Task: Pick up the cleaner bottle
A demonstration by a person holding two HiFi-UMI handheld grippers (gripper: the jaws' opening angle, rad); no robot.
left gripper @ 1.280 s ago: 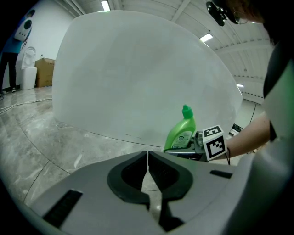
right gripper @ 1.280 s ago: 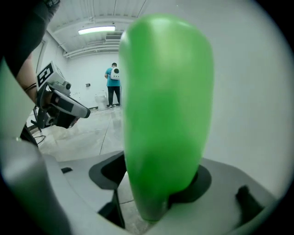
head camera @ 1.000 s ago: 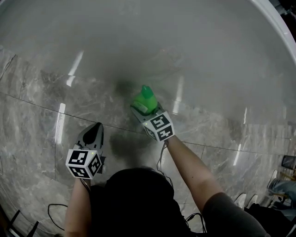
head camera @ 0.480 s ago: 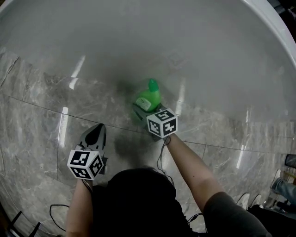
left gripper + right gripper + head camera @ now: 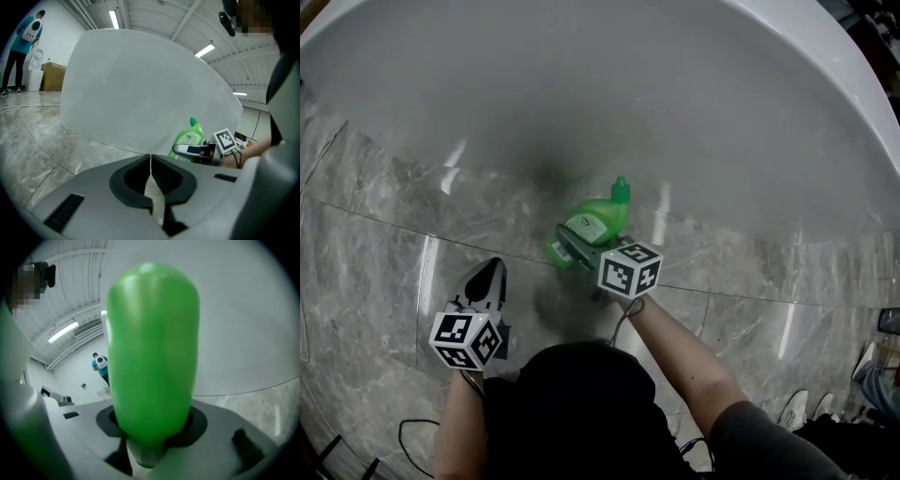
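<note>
Marble floor (image 5: 375,281) by white curved wall (image 5: 581,94). Lift steadily with right gripper (image 5: 574,247) clamped on tilted cleaner bottle (image 5: 605,214); leave closed, empty left gripper (image 5: 487,274) aside.

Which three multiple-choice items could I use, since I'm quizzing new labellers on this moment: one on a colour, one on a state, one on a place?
1. What colour is the cleaner bottle?
A. blue
B. green
C. white

2. How do the left gripper's jaws stand?
A. together, with nothing between them
B. wide apart
C. closed on the bottle

3. Where is the bottle?
A. between the left gripper's jaws
B. between the right gripper's jaws
C. balanced on the right gripper's marker cube

Answers:
1 B: the bottle shows bright green in all three views.
2 A: the left gripper view shows its pads meeting, with nothing in them.
3 B: the right gripper view shows the green body clamped between its pads, and the head view shows the bottle held in front of that gripper's cube.
</note>
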